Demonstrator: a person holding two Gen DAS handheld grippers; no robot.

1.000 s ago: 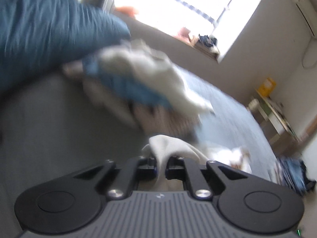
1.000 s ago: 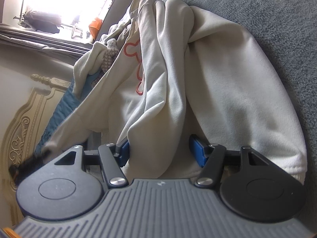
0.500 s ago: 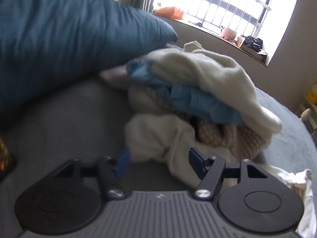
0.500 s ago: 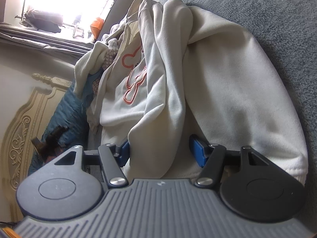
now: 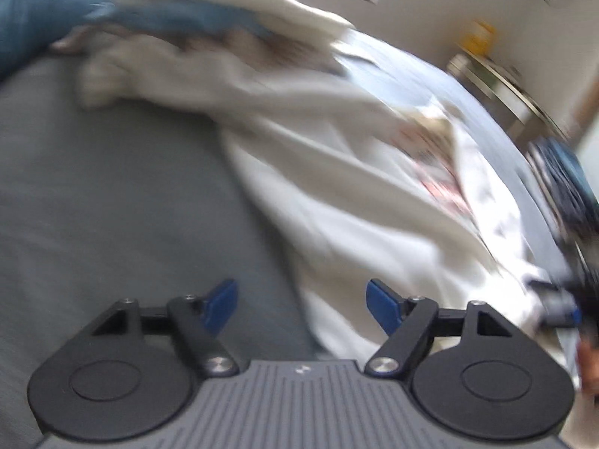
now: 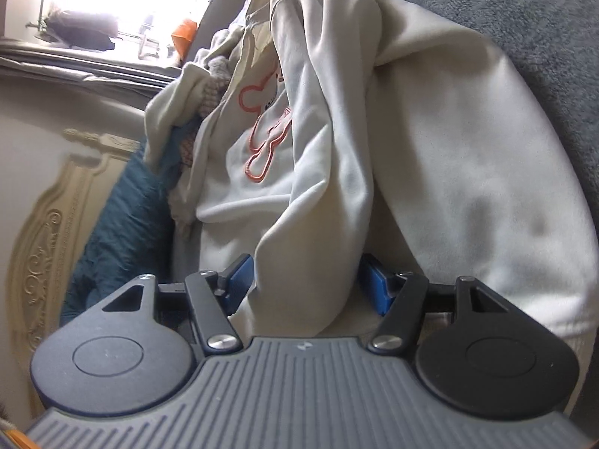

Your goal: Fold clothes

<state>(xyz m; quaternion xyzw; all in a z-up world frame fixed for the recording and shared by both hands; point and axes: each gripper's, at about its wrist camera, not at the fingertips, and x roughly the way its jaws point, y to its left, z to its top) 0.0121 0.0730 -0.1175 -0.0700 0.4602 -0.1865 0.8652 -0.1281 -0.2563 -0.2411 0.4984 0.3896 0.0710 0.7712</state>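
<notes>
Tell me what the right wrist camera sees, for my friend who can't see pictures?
A cream sweatshirt with an orange outline drawing lies bunched on a grey bed, a fold of it between the right gripper and its open blue pads. Behind are a blue pillow and a bright window.

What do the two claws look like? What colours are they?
Both look the same. The left claw and right claw each have two blue fingertip pads on black hinged links with silver screws. On each side sits a round black disc. The body behind is grey with raised ridges and a tiny white mark. No cables or sleeves show.
</notes>
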